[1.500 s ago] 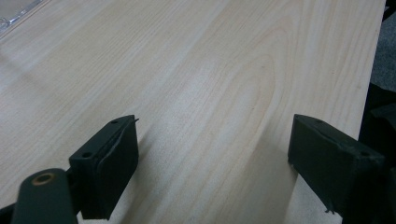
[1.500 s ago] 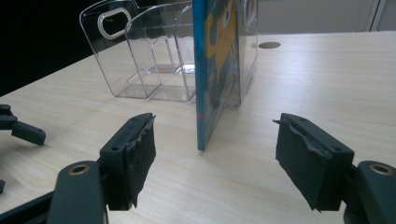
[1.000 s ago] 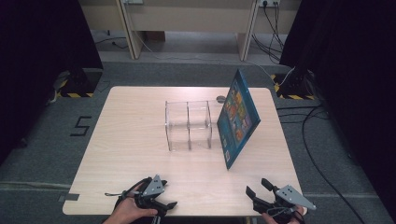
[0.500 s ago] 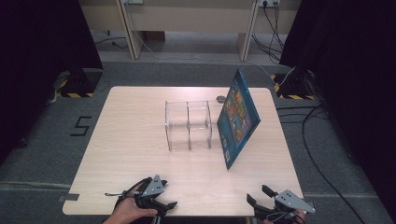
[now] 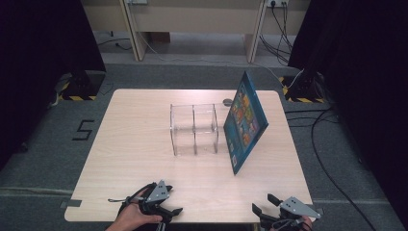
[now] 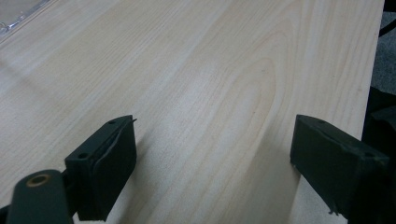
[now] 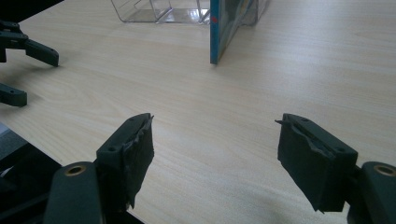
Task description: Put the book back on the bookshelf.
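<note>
High view: a light wooden counter carries a clear two-compartment organizer near its middle, with a blue picture book leaning tilted against the organizer's right side, its lower edge on the wood. A small dark round object lies behind the book, too small to identify. At the near edge, the left hand-held gripper rests low over the counter, the person's hand partly cut off by the frame. The right hand-held gripper sits at the near right corner, its body cropped at the bottom. Both are well apart from the book.

Left gripper view: the jaws stand wide apart over bare wood, nothing between them. A sliver of the organizer shows at the top left corner, mostly cut off.

Right gripper view: the jaws are spread wide and empty. Ahead stands the book's near corner on the counter, its top cropped, with the organizer just beside it. The left hand-held gripper shows at the far left edge.
</note>
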The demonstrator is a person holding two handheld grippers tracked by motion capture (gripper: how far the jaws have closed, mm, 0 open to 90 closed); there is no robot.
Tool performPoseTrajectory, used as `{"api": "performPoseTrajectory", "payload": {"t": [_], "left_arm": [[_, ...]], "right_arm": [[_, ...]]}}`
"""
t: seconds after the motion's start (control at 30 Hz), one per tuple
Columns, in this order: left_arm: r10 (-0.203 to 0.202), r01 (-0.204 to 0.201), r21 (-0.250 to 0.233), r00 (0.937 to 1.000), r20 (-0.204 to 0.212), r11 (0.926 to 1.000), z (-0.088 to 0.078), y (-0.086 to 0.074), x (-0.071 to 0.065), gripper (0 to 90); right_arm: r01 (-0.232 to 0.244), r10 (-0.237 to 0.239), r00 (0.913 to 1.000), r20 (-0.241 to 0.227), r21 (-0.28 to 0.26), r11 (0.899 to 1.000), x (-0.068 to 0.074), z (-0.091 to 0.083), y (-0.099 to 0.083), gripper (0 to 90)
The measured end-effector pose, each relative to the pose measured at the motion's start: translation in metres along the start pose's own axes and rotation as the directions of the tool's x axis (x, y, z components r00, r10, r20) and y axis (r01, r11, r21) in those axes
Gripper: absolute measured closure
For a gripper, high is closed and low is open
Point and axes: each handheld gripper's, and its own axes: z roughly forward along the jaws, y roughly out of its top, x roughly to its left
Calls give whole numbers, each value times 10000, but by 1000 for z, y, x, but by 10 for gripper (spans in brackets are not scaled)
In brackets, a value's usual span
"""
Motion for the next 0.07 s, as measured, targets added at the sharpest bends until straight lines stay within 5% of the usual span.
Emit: {"api": "performPoseTrajectory", "payload": {"t": [0.07], "left_arm": [[-7, 7, -18, 10000, 9, 10000, 0, 0, 0, 137]], "right_arm": [[-6, 6, 10000, 18, -20, 10000, 0, 0, 0, 274]]}}
